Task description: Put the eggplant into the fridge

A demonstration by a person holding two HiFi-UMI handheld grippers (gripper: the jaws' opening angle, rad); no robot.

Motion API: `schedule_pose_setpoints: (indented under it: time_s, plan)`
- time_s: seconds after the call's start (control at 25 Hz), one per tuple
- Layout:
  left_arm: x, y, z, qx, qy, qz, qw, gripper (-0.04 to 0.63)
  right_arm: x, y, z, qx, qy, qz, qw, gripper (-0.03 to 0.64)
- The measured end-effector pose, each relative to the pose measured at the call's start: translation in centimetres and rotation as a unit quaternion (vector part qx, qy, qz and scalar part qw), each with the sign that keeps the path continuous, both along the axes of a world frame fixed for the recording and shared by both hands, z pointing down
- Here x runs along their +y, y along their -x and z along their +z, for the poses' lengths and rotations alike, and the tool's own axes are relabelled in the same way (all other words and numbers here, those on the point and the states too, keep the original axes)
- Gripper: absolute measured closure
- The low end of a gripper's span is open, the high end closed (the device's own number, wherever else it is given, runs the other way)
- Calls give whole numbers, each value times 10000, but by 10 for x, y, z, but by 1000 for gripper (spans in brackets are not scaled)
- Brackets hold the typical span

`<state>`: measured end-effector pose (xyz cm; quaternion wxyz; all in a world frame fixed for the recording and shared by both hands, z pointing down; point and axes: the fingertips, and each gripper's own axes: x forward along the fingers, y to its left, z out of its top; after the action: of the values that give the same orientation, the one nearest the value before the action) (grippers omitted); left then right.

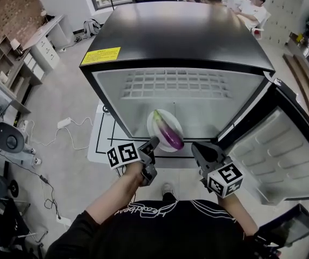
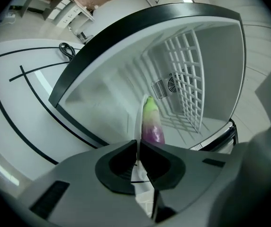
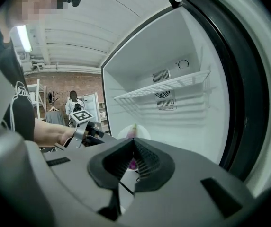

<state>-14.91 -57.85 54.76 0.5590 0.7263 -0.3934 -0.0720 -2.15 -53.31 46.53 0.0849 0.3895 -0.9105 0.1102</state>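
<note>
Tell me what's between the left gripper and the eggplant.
The white plate. The left gripper pinches its near rim, and the eggplant lies on the plate just beyond the jaws; the left gripper view and the head view both show it.

Purple, green-tipped eggplant [image 1: 168,134] on white plate [image 1: 153,127]; black fridge [image 1: 170,34], white inside.

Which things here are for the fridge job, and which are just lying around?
For the job: eggplant, white plate under it, open fridge, left gripper with jaws shut on the plate's rim.
Just lying about: power strip on the floor, bag, drawer cabinet.
</note>
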Motion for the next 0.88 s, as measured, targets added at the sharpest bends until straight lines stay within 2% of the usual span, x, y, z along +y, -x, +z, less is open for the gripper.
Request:
schedule_pose_setpoints:
  time_s: [0.36,0.88]
  plan:
    - [-41,-11,19,-23,191,-137,9997,569,-21,17,15,19,142,-124,9998,609]
    - [-86,-25,36,-301,292,-170,9990,568,-45,20,36,22,367,-115,9993,608]
